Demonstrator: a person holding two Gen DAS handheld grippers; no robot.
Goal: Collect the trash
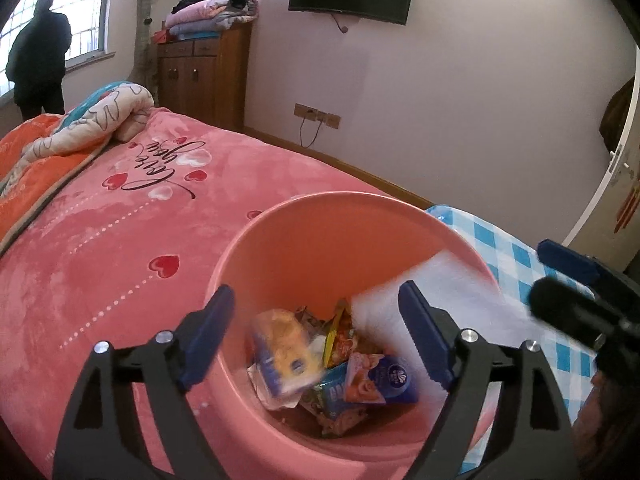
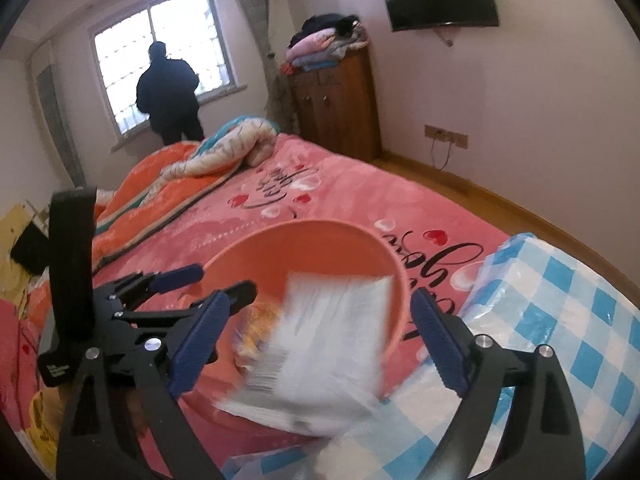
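A pink bin (image 1: pixel 280 216) stands on the bed and holds several wrappers and a blue tissue pack (image 1: pixel 380 380). My left gripper (image 1: pixel 316 292) is open above the bin's mouth. Below it a blurred yellow and blue packet (image 1: pixel 284 352) lies loose among the trash, touching neither finger. My right gripper (image 2: pixel 320 300) is open too. A blurred white plastic pack (image 2: pixel 332 340) hangs between its fingers over the bin's rim (image 2: pixel 300 226), with a gap on both sides. The same white pack (image 1: pixel 452 292) shows at the bin's right edge in the left wrist view.
The bin sits on a pink blanket with hearts (image 1: pixel 120 240). A blue checked plastic package (image 2: pixel 560 320) lies right of the bin. A rolled quilt (image 2: pixel 224 152) is at the far end of the bed. A person (image 2: pixel 170 92) stands at the window. A wooden cabinet (image 2: pixel 336 108) is beyond.
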